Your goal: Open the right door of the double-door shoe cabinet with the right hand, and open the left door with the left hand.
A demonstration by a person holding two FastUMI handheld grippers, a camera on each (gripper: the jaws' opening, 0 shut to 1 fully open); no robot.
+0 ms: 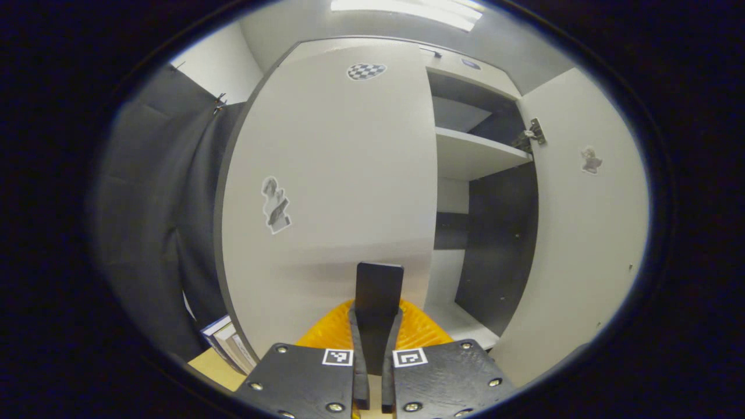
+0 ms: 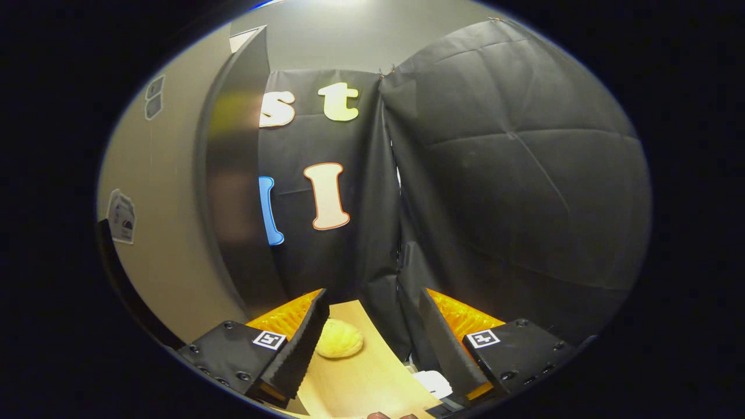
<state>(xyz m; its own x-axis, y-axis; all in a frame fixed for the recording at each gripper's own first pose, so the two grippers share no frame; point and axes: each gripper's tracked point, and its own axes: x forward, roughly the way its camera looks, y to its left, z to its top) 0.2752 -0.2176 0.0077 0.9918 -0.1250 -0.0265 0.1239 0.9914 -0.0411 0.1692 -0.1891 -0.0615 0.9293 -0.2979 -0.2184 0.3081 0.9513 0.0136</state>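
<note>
Facing the shoe cabinet (image 1: 465,157), the left gripper (image 1: 377,291) has its fingers pressed together on nothing, before the left door (image 1: 332,192). Right door (image 1: 582,233) stands swung out at 3 o'clock. Right gripper (image 2: 372,326), fingers spread wide, holds nothing; a bun (image 2: 339,340) lies on the wooden surface (image 2: 366,378) at 6 o'clock.

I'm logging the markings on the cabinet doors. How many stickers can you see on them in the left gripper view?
3: a checkered sticker near the left door's top, a figure sticker at its mid-left, and a small sticker on the open right door. Others may be hidden.
</note>
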